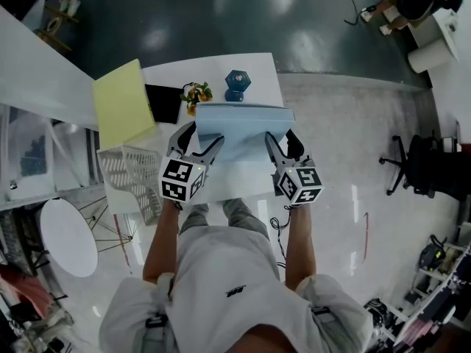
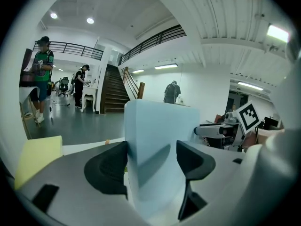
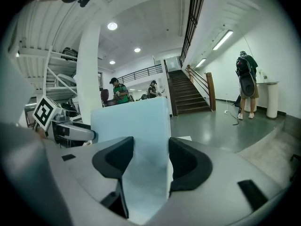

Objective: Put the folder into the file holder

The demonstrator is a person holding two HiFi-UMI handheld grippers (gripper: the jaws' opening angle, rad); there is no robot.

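A light blue folder hangs above the white table, held at its near edge by both grippers. My left gripper is shut on the folder's left part, and my right gripper is shut on its right part. In the left gripper view the folder stands upright between the dark pads of that gripper. The right gripper view shows the same for the folder and that gripper. A white mesh file holder sits at the table's left, beside my left gripper.
A yellow folder leans at the table's far left, with a black flat object next to it. Small flowers and a blue ornament stand behind the blue folder. People stand on the floor beyond.
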